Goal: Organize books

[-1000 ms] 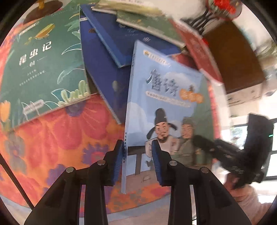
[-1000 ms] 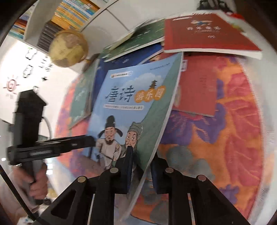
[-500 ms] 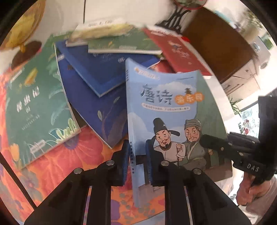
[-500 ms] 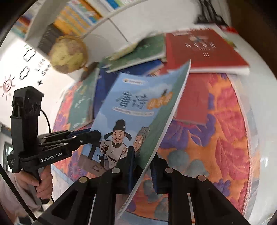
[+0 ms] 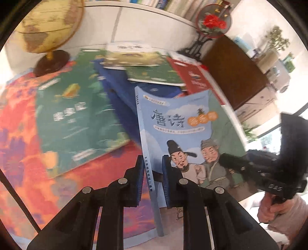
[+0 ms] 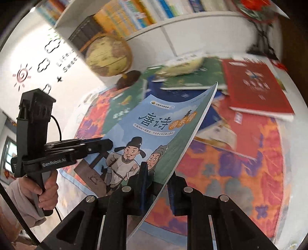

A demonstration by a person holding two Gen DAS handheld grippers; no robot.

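Lifted clear of the table pile since the earlier frame, the blue book [image 5: 184, 123] hangs between left gripper [image 5: 153, 178], clamped on its spine, and right gripper [image 6: 156, 184], pinching its open edge; shelving looks next.

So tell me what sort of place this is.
Probably a home study or reading corner: a white bookshelf packed with books, a globe on a stand, and picture books scattered over a table with a flowered cloth.
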